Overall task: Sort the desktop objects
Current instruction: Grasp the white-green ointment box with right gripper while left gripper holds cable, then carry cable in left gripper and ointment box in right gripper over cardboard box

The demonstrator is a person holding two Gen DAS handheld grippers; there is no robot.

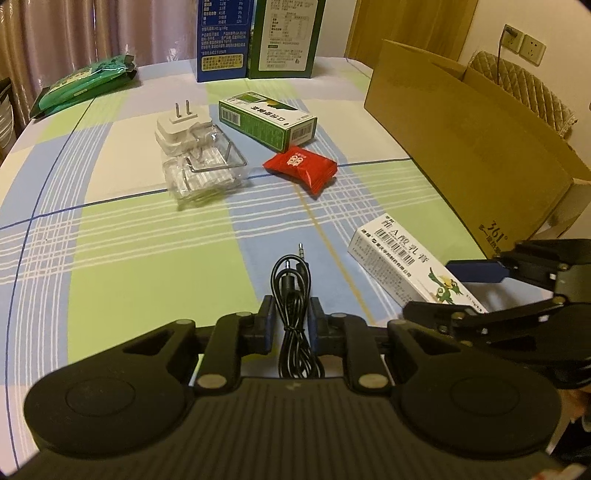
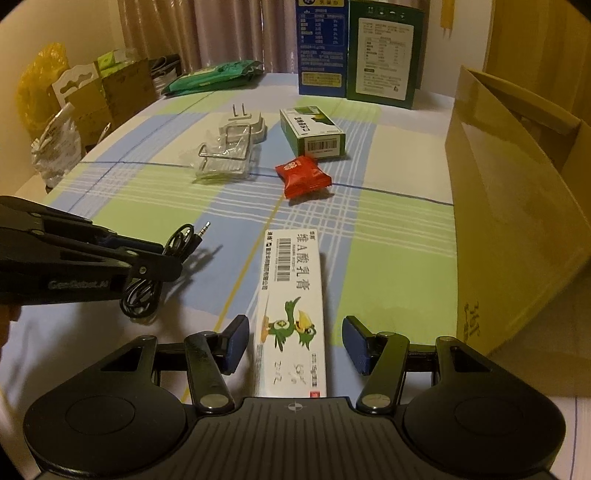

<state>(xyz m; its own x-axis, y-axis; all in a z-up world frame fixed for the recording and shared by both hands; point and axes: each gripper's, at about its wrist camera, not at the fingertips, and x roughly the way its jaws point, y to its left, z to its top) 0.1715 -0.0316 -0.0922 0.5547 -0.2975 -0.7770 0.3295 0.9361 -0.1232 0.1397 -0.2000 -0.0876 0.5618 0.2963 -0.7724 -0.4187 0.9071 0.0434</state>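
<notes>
Drawn curtains [image 2: 229,33], wall sockets [image 1: 524,43], quilted chair [image 1: 524,85], checked tablecloth [image 1: 122,236], dim warm light

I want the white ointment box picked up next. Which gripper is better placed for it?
Right. The right gripper is open with the white ointment box lying between its fingers, while the left gripper is shut on the black audio cable.

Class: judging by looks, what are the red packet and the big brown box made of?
Small red sealed snack packet: likely plastic film, glossy, creased, with crimped ends. Large open brown box: corrugated cardboard by its look, matte tan with folded flaps and printed lettering.
</notes>
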